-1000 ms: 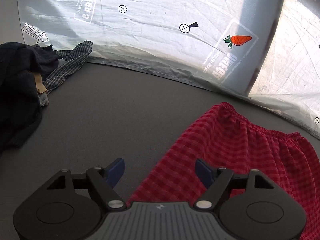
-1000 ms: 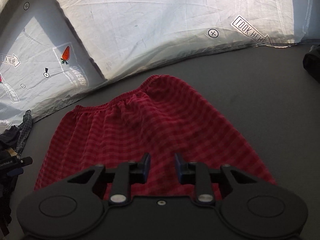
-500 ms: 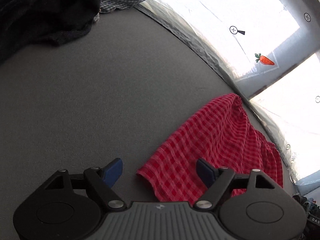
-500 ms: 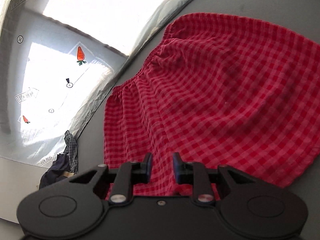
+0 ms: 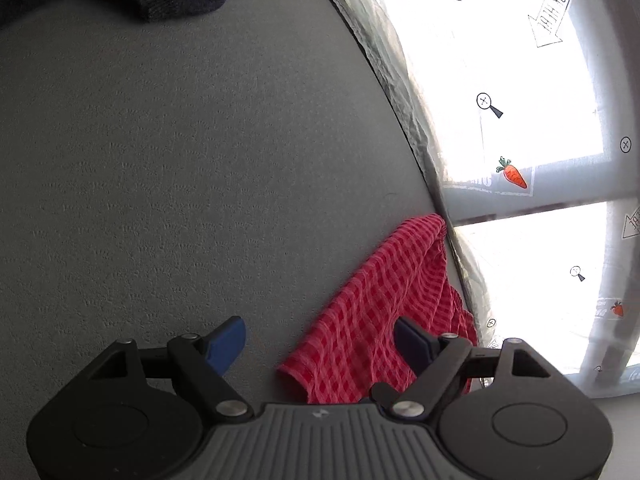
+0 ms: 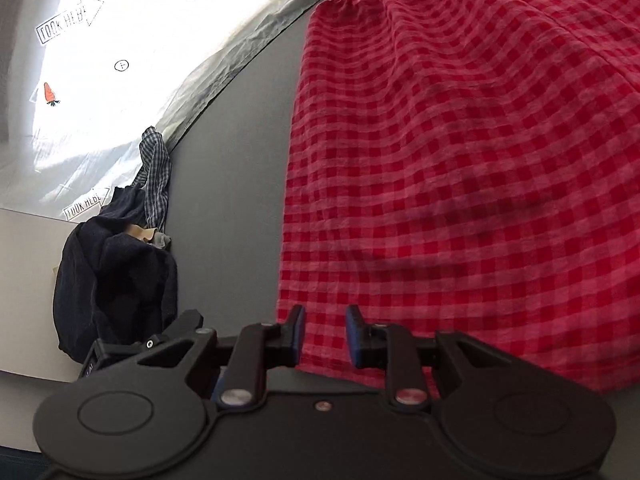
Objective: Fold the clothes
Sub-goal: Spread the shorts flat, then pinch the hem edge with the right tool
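Two tools were in my hands over the grey table point(image 5: 168, 168), and neither had cloth in it. The left tool point(image 5: 320, 344) was spread wide, its blue fingers point(image 5: 228, 342) well apart, with the near left corner of the red checked shorts point(image 6: 460, 168) lying between them, just ahead and toward the right finger. The right tool point(image 6: 323, 336) was narrowed to a slim gap but, as far as I could tell, gripped nothing; the shorts' near hem ran just ahead of its tips. The garment lay flat on the table, elastic waistband at the far side against the white printed sheet point(image 5: 520, 80), hem near, so its near edge ran left to right between my two tools. That was the relation I judged the next move to turn on: each tool sat at one end of the hem, left at the left corner, right further along it. Well to the left, a heap of dark clothes point(image 6: 116, 272) with a blue plaid piece point(image 6: 154, 172) waited, apart from the shorts.
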The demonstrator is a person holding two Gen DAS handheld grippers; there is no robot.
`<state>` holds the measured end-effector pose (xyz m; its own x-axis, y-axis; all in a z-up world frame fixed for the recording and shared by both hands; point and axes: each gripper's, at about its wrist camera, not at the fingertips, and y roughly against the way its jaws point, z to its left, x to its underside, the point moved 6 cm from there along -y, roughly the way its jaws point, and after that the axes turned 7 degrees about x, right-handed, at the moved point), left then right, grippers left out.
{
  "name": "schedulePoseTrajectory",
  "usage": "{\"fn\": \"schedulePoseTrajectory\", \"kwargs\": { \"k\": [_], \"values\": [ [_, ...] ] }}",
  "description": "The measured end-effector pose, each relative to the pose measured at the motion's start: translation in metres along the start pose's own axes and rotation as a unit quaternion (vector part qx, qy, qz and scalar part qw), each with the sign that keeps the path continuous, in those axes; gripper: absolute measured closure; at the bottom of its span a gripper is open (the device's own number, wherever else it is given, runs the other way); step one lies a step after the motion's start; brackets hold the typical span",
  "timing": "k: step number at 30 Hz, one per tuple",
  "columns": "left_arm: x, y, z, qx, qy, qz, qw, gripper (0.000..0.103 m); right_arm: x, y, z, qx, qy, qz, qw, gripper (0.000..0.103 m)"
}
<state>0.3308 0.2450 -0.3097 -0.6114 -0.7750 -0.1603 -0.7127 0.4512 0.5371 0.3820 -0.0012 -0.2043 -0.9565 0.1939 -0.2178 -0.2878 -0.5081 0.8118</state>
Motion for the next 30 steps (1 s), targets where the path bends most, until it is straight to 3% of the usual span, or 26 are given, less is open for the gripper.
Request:
{"fn": "schedulePoseTrajectory", "kwargs": {
  "k": [7, 14, 22, 30],
  "values": [
    [-0.026, 0.015, 0.017, 0.016, 0.032, 0.008, 0.9993, 0.021, 0.017, -0.018, 0.046, 0.067, 0.075, -0.039, 0.994, 0.075],
    [-0.029, 0.02, 0.035, 0.023, 0.046, 0.029, 0.9983, 0.021, 0.026, -0.03, 0.056, 0.115, 0.086, -0.054, 0.988, 0.075],
    [-0.028, 0.018, 0.042, 0.035, 0.044, 0.047, 0.9973, 0.021, 0.024, -0.033, 0.056, 0.163, 0.067, -0.054, 0.983, 0.097],
    [-0.028, 0.018, 0.043, 0.043, 0.038, 0.055, 0.9968, 0.021, 0.019, -0.033, 0.047, 0.151, 0.024, -0.047, 0.987, 0.101]
  ]
}}
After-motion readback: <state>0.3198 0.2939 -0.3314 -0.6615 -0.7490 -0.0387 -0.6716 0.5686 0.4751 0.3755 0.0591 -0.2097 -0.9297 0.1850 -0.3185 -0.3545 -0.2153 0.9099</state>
